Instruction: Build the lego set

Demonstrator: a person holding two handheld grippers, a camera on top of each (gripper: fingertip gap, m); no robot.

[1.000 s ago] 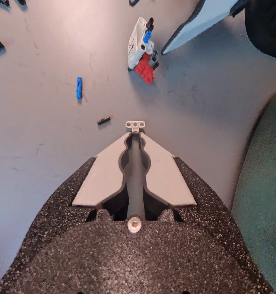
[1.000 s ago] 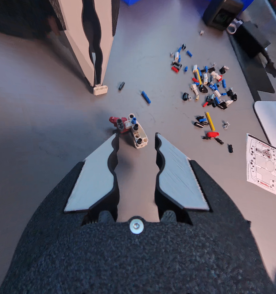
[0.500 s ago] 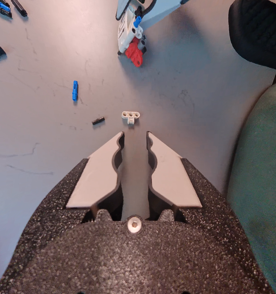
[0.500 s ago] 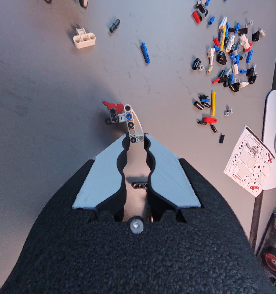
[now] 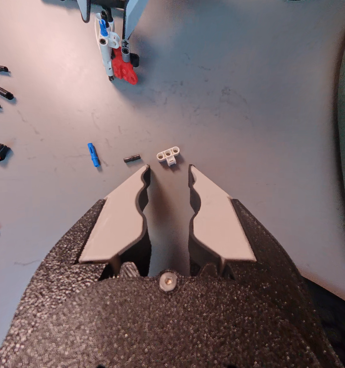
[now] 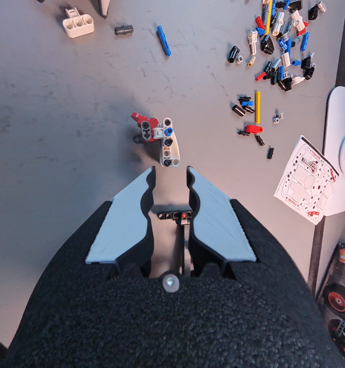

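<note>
In the left wrist view, the left gripper [image 5: 169, 167] is spread wide and holds nothing, poised over the grey table [image 5: 247, 99]. Just beyond its tips lies a white three-hole connector [image 5: 168, 155], with a black pin [image 5: 132, 158] and a blue pin [image 5: 93, 154] to one side. Farther off sits the part-built red and white assembly [image 5: 118, 57]. In the right wrist view, the right gripper [image 6: 171, 167] is likewise released, its tips just short of that assembly [image 6: 159, 139], apart from it. A pile of loose pieces [image 6: 283, 45] and a sticker sheet [image 6: 307, 179] lie to the right.
</note>
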